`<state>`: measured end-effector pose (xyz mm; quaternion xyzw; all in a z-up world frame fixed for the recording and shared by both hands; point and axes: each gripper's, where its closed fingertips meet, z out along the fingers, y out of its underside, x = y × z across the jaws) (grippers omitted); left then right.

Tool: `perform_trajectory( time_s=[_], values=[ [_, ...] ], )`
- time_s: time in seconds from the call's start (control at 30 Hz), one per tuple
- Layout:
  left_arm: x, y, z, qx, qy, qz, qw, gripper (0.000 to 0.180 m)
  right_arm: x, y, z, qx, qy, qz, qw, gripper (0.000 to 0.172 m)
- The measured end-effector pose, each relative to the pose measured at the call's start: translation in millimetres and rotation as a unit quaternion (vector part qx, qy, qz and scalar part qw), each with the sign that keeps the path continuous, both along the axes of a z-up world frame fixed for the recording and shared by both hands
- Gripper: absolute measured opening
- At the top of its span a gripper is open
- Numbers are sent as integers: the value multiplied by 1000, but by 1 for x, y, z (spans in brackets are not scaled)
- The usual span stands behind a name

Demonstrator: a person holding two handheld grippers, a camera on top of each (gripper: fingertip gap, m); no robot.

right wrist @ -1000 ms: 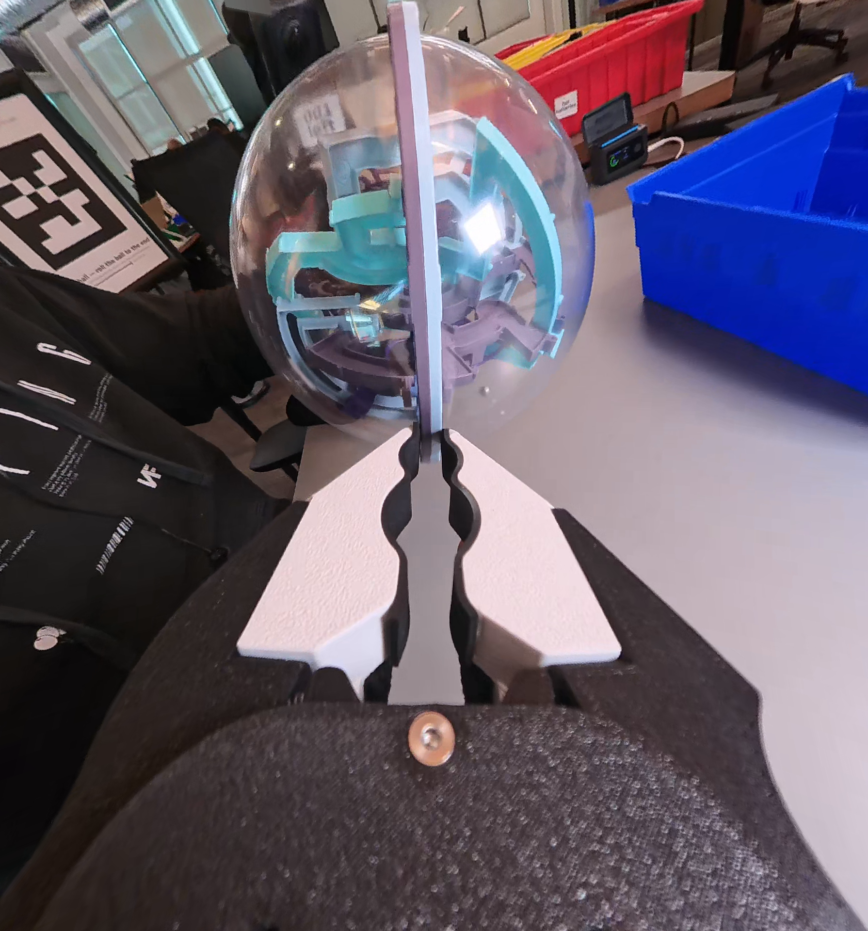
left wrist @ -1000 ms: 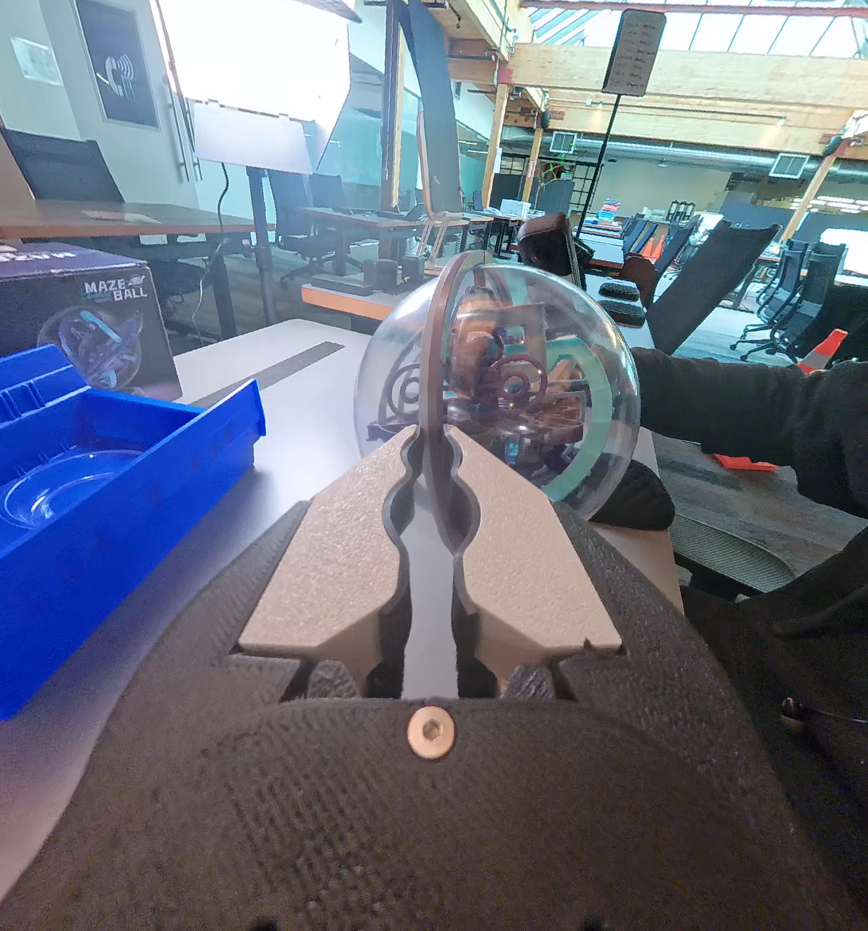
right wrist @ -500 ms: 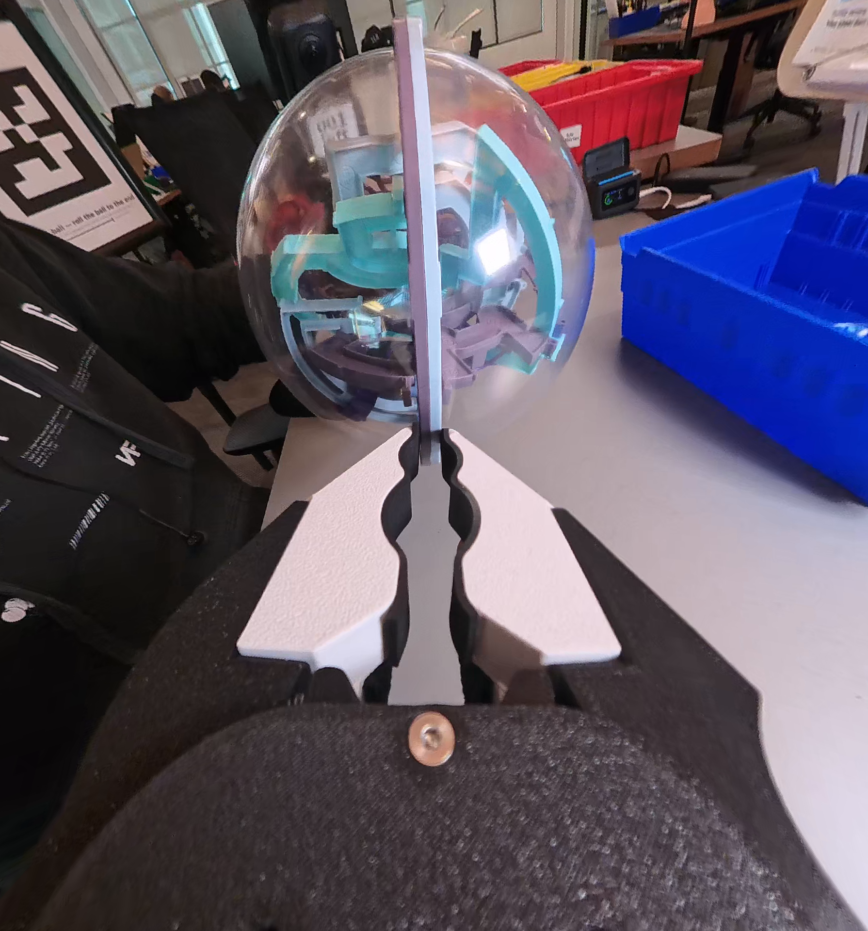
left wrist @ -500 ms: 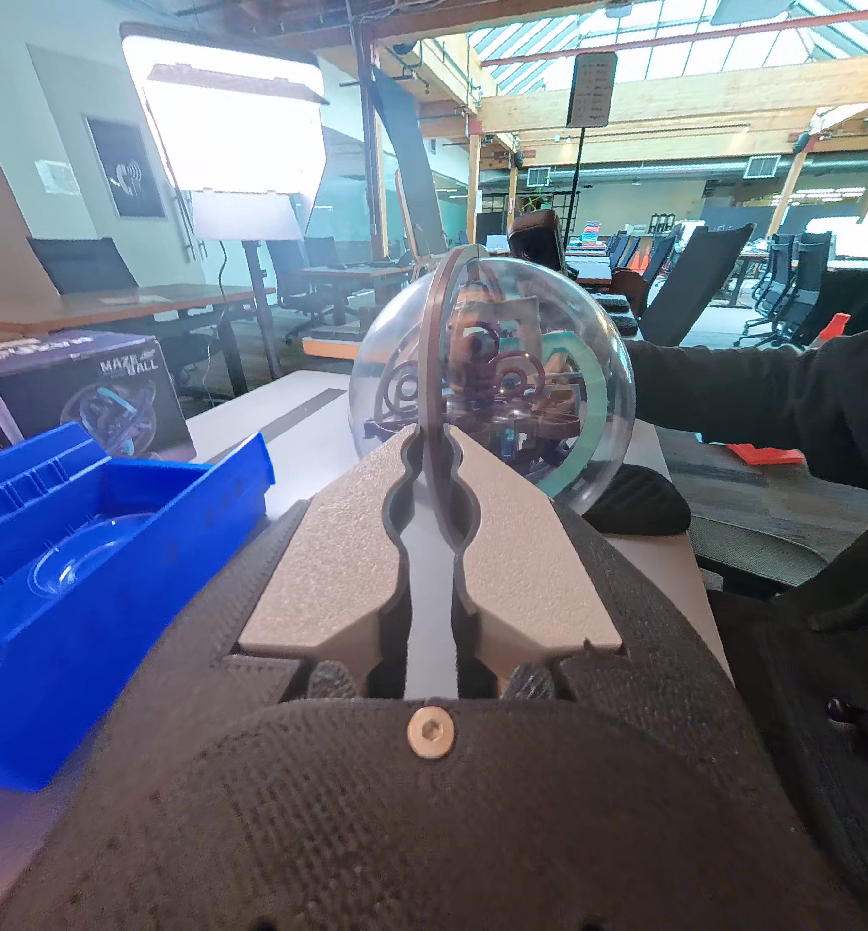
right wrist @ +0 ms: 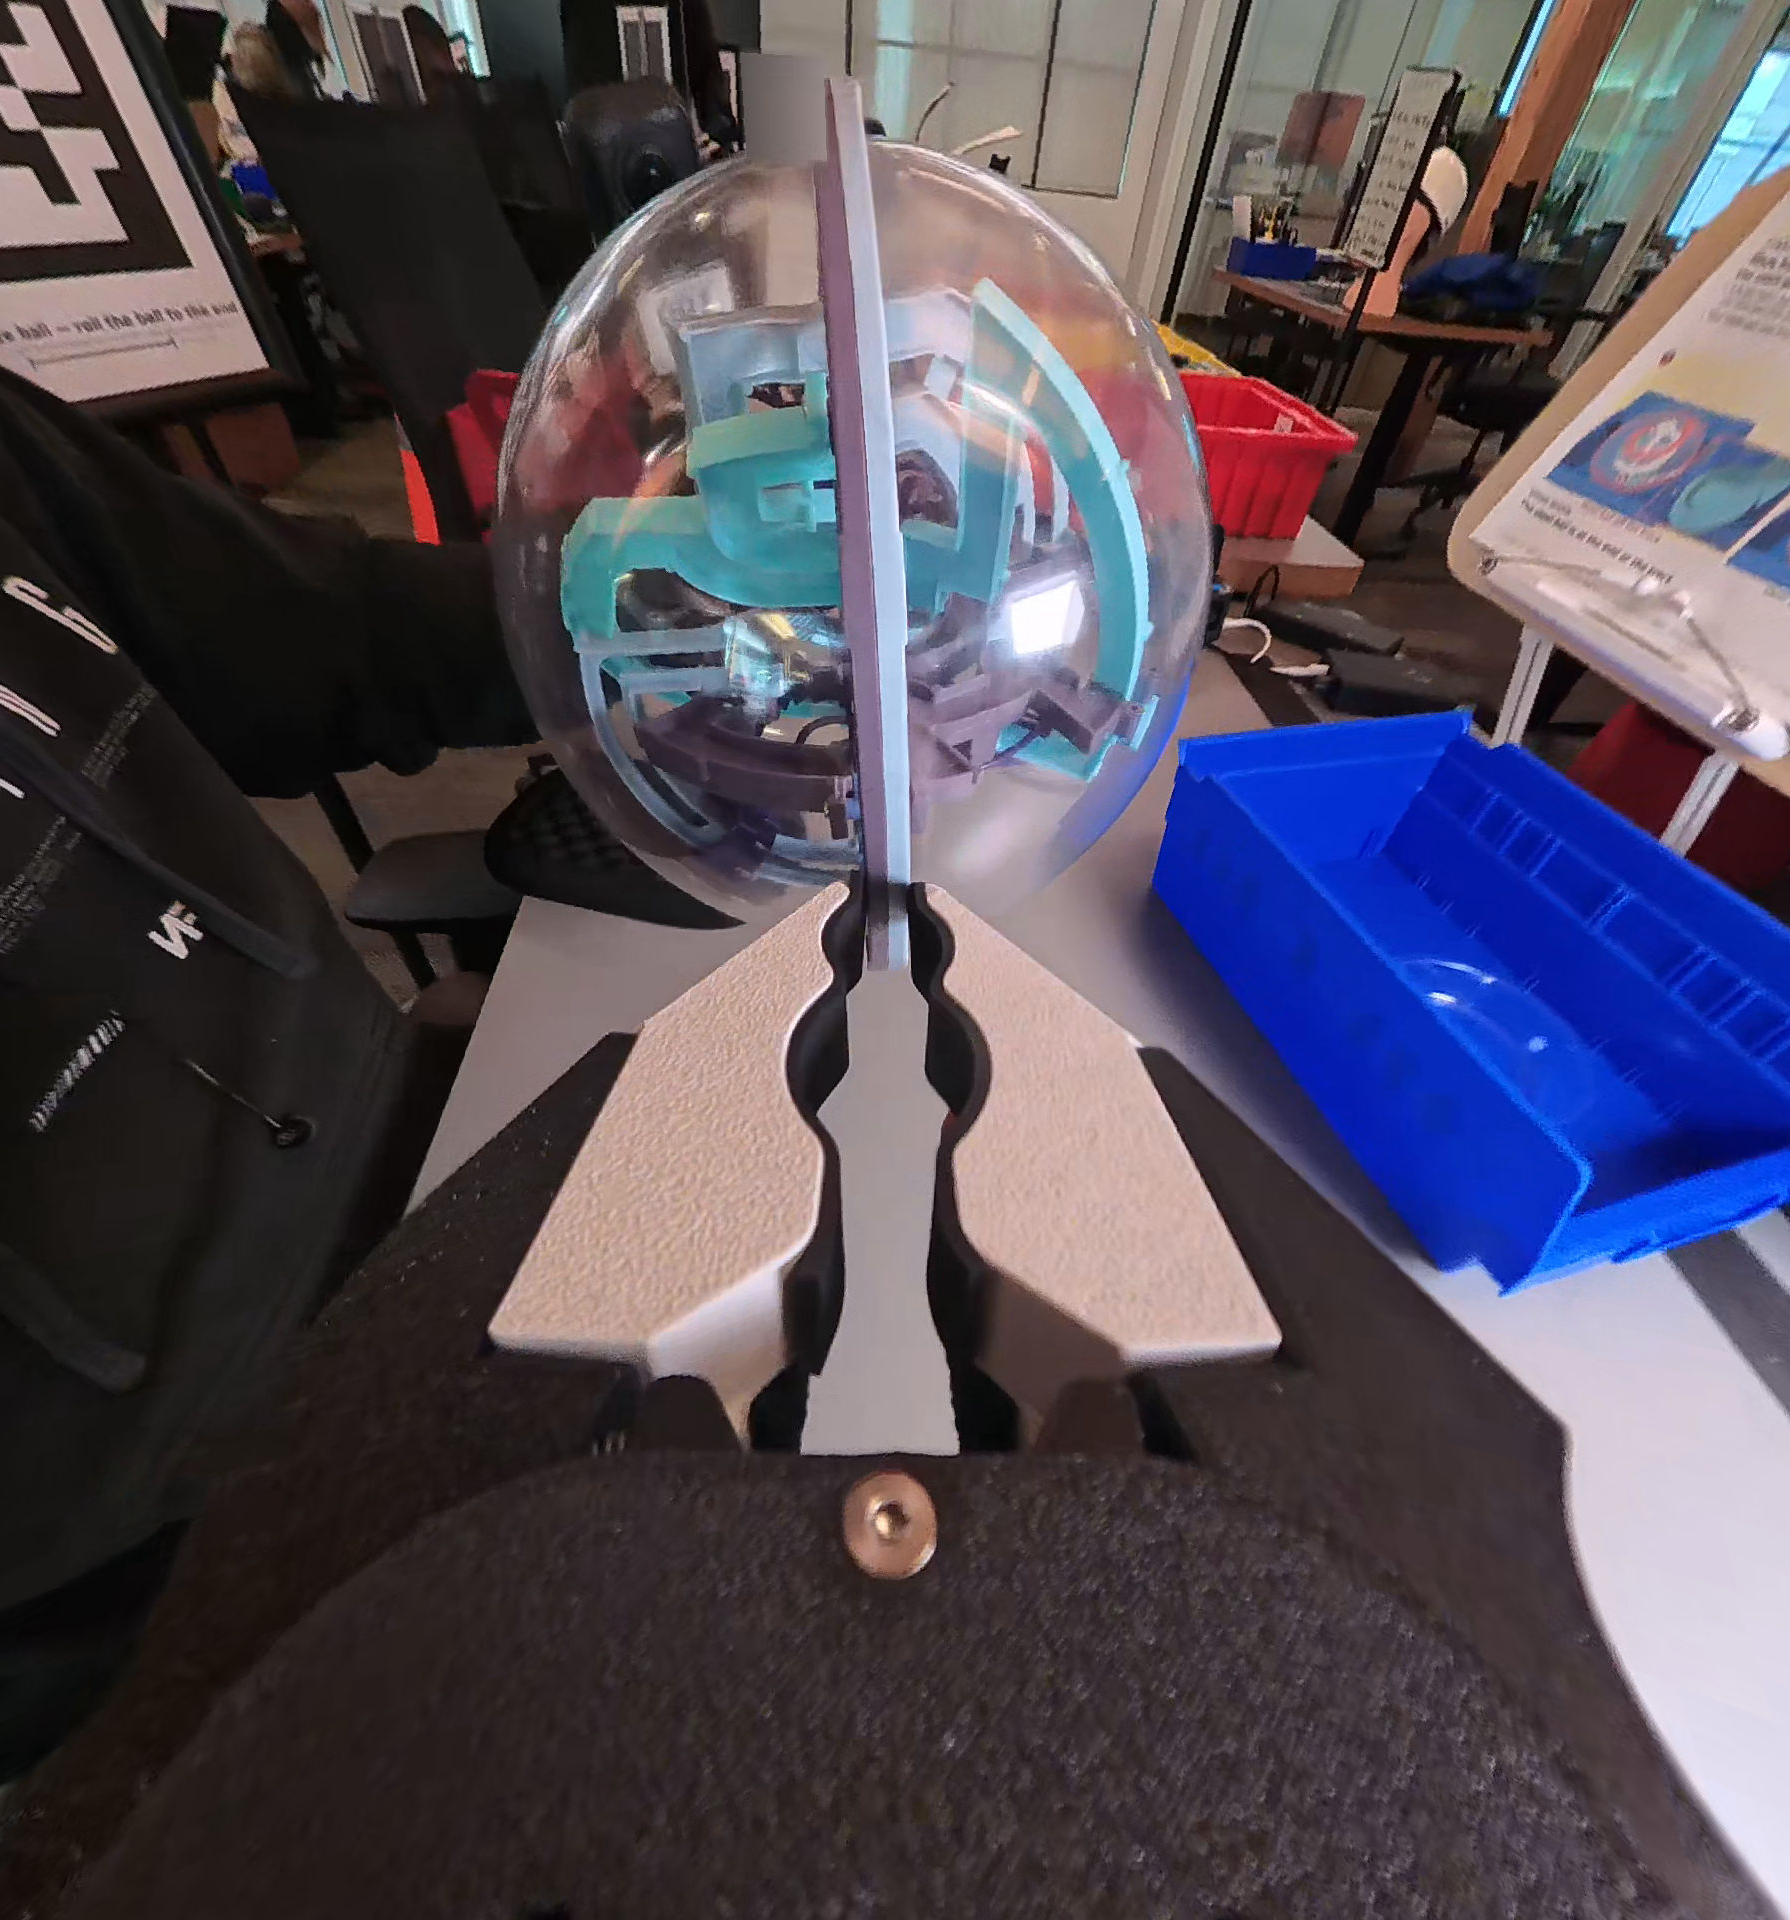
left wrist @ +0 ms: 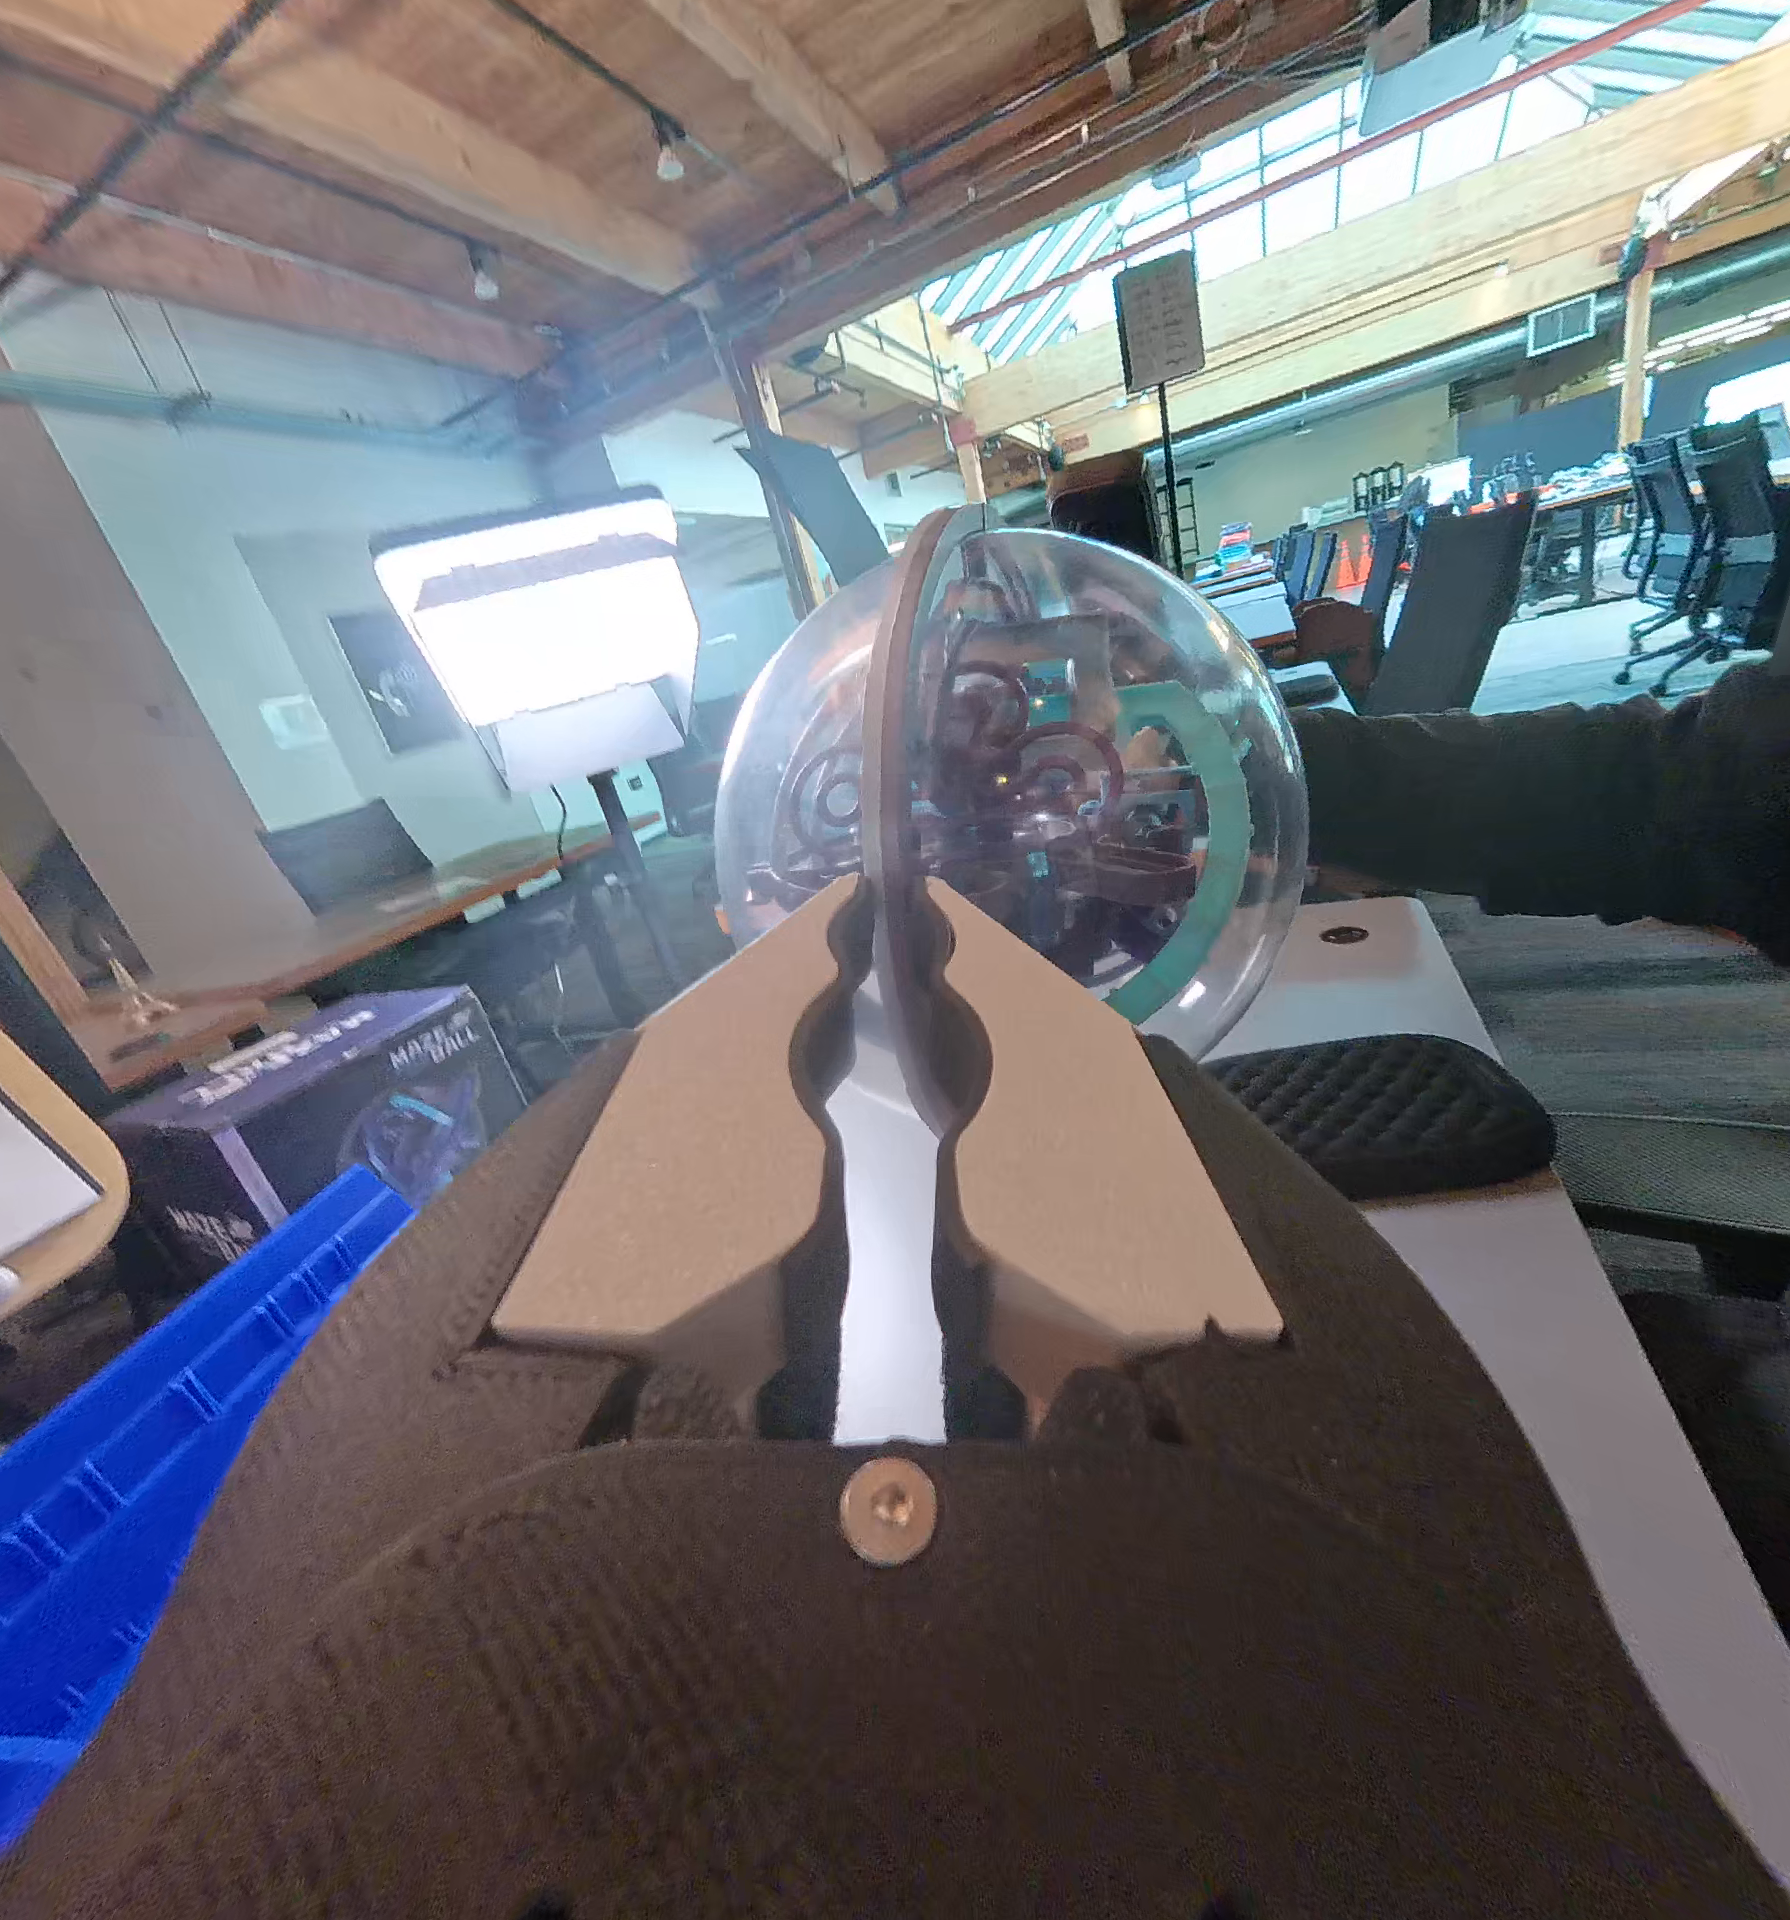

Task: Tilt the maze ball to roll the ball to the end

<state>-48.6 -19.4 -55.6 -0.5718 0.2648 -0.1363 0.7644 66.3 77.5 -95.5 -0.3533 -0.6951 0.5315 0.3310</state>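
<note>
The maze ball (left wrist: 1016, 790) is a clear sphere with teal and dark purple tracks inside and a flat grey rim around it. It is held up above the grey table (right wrist: 1701, 1455). My left gripper (left wrist: 896, 914) is shut on the rim (left wrist: 886, 727) at its near edge. My right gripper (right wrist: 880, 914) is shut on the rim (right wrist: 860, 520) from the opposite side, with the maze ball (right wrist: 849, 520) straight ahead of it. The small ball inside cannot be made out. A dark sleeve (left wrist: 1556, 800) reaches behind the sphere.
A blue bin (right wrist: 1493, 997) holding a clear half dome lies on the table right of the sphere; its edge (left wrist: 122, 1455) shows low left in the left wrist view. The dark product box (left wrist: 319, 1101) stands behind it. A black chair armrest (left wrist: 1379, 1112) lies beside the table edge.
Both grippers have tilted the maze ball, keeping their grip on the rim. The left view has pitched upward toward the ceiling; the right view has swung so more of the blue bin shows.
</note>
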Motion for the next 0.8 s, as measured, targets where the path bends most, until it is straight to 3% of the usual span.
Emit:
perform_trajectory(
  time_s=[0.33, 0.8],
  values=[
    [4, -19, 40, 76, 38, -5, 996, 4, -4, -13, 29, 80, 65, 8, 995, 5],
    [9, -38, 63, 149, 48, -19, 987, 4, -5, -23, 59, 148, 100, 12, 984, 5]
  ],
)
